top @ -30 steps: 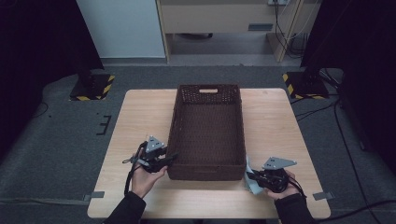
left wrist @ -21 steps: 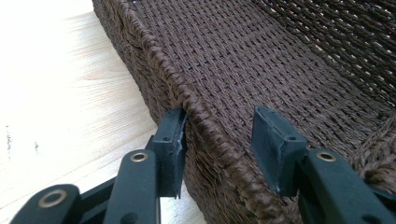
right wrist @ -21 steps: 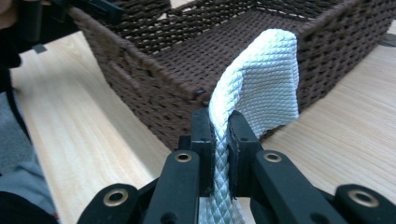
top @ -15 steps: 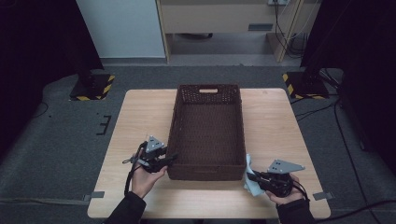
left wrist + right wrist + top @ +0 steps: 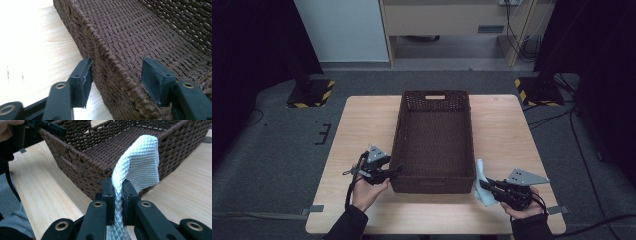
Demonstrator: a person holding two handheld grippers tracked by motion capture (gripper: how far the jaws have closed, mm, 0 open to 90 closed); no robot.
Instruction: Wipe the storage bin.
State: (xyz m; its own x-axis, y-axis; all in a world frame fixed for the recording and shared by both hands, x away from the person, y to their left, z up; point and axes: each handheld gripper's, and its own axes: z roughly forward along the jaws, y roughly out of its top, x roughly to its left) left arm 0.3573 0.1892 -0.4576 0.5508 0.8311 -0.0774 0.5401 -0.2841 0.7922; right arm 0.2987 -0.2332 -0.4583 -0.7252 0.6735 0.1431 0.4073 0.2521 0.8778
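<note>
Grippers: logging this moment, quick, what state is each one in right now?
Left gripper: just been opening, fingers straddling the basket wall without pressing it.
Right gripper: shut on the white cloth.

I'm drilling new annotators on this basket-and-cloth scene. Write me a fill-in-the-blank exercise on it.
1. The right gripper is shut on a white ____.
2. The left gripper straddles the rim of the brown woven basket, and its jaws stand ____.
3. The basket sits on a light ____ table.
4. In the high view, the cloth hangs just outside the basket's near ____ corner.

Missing words: cloth; open; wooden; right
</note>
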